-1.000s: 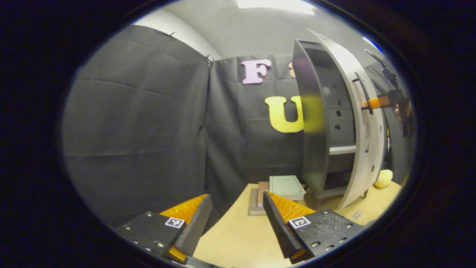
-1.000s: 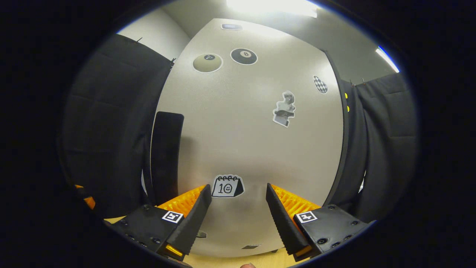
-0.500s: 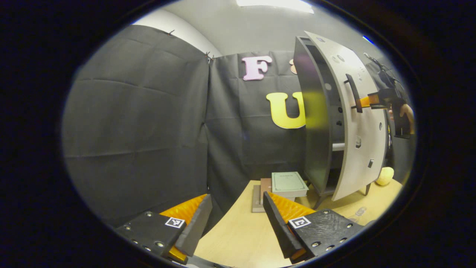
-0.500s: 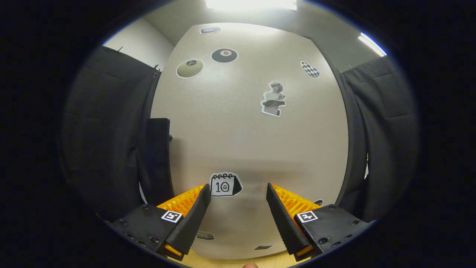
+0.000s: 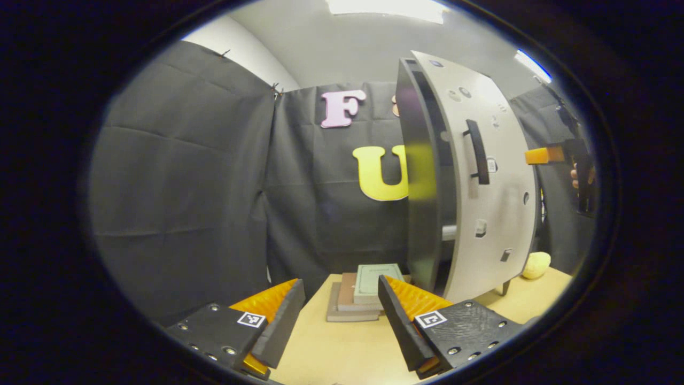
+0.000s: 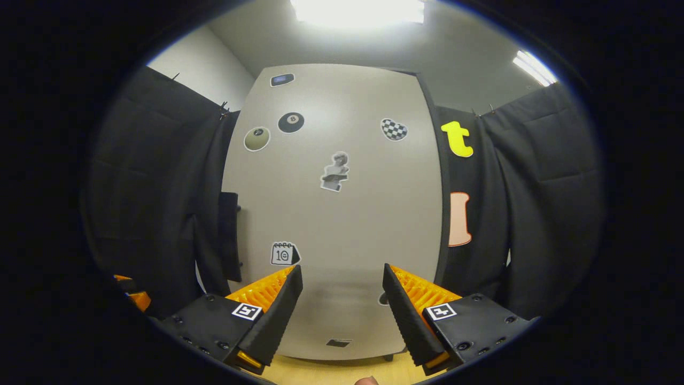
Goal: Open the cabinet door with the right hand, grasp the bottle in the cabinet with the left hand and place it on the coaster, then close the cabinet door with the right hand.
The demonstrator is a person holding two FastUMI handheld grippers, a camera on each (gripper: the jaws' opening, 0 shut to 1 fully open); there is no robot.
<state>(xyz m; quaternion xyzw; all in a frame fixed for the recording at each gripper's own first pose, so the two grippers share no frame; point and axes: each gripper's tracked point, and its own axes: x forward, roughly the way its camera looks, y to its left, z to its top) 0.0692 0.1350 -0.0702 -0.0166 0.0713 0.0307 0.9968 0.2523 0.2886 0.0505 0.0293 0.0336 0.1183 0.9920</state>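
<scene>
Cabinet door (image 5: 491,176) almost shut — narrow gap left at its handle (image 5: 477,152) edge.

Cabinet (image 5: 422,176) stands on the table (image 5: 342,347), stack of books (image 5: 360,291) just beside its base. Right gripper (image 6: 342,305) faces the stickered door front, jaws spread, holding nothing, apart from the door. Left gripper (image 5: 339,315) open and empty over the table — yellow object (image 5: 536,264) near the cabinet's far side.

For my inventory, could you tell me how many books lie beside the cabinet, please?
3, stacked left of the cabinet: grey book at the bottom, brown book on it, green book on top; a claw finger may hide more.
</scene>
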